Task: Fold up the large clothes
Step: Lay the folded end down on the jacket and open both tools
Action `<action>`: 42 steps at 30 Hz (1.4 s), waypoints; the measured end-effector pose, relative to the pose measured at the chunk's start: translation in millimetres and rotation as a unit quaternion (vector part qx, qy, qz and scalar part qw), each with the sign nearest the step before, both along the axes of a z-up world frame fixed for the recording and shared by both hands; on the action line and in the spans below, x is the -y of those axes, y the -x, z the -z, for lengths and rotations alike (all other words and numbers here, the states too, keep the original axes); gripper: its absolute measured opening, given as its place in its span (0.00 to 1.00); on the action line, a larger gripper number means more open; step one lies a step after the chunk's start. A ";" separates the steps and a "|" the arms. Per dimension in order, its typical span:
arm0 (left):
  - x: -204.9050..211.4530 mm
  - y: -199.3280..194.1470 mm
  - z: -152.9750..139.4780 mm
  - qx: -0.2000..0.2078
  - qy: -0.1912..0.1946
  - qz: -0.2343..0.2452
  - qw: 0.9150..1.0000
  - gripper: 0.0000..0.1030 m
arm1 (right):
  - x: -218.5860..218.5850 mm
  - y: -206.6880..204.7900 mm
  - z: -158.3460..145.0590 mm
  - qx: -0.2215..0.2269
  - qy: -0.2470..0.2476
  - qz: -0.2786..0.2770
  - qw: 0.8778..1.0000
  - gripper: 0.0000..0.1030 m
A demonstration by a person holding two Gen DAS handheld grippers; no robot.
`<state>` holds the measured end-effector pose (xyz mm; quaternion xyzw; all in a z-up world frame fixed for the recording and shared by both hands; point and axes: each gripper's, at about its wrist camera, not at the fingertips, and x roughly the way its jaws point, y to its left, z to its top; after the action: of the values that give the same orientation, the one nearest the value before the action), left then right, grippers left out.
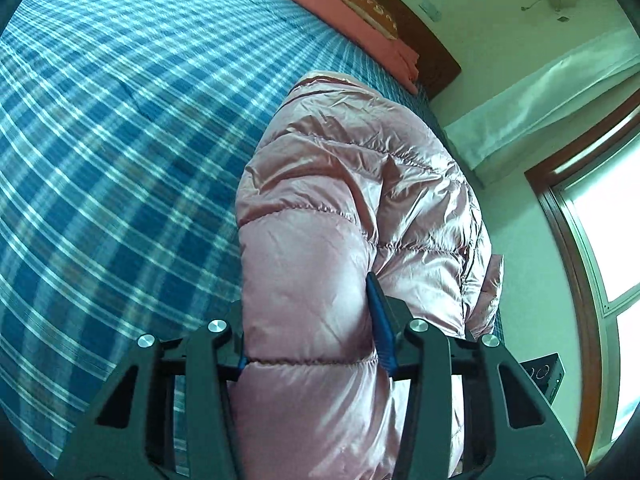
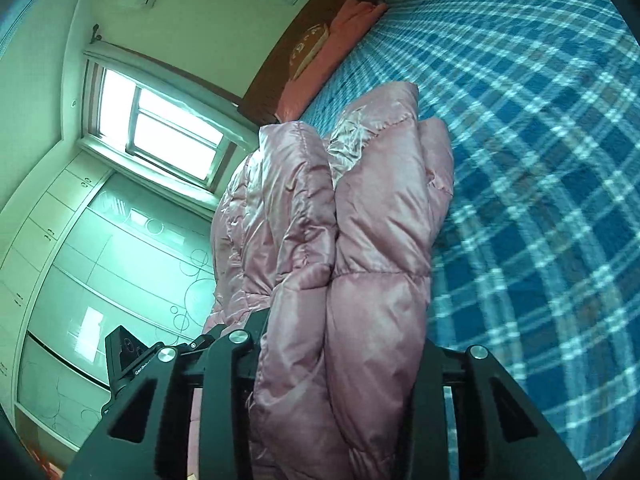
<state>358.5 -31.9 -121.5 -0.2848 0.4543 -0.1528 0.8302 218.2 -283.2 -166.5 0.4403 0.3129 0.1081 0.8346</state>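
A shiny pink padded jacket (image 1: pixel 344 184) lies bunched along the edge of the bed, lifted at its near end. My left gripper (image 1: pixel 308 316) is shut on a thick quilted fold of it; the blue pad of one of its fingers (image 1: pixel 380 320) presses into the fabric's right side. In the right wrist view the same pink jacket (image 2: pixel 360 208) hangs in doubled layers. My right gripper (image 2: pixel 340 332) is shut on this bundle, and the padding hides most of its fingertips.
The bed carries a blue plaid sheet (image 1: pixel 120 140) that spreads wide beside the jacket. A red pillow (image 1: pixel 352 12) leans on the dark wooden headboard (image 1: pixel 424 40). A window (image 2: pixel 160 128) and a patterned wardrobe (image 2: pixel 100 280) stand past the bed's edge.
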 end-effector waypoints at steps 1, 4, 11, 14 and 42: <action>-9.0 -2.2 -2.6 0.004 -0.004 -0.005 1.000 0.43 | -5.8 -5.9 -0.1 0.001 -0.001 -0.004 1.000 0.33; -34.8 -9.4 -7.2 0.009 -0.012 -0.018 1.000 0.43 | -25.4 -27.0 2.1 0.002 -0.008 -0.019 1.000 0.33; -83.4 -19.4 5.6 -0.005 -0.026 -0.048 0.998 0.43 | -66.6 -64.4 20.0 -0.015 -0.019 -0.046 0.999 0.33; -95.2 -22.0 17.2 -0.013 -0.024 -0.048 0.998 0.43 | -72.3 -78.8 29.1 -0.026 -0.015 -0.047 0.998 0.33; -108.5 46.9 21.7 -0.012 -0.002 -0.016 1.000 0.48 | -84.3 -15.0 23.3 -0.051 -0.012 -0.025 0.998 0.38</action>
<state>311.6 76.6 -143.2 -0.2923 0.4602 -0.1351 0.8274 233.3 -198.9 -189.8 0.4471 0.3644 0.1101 0.8095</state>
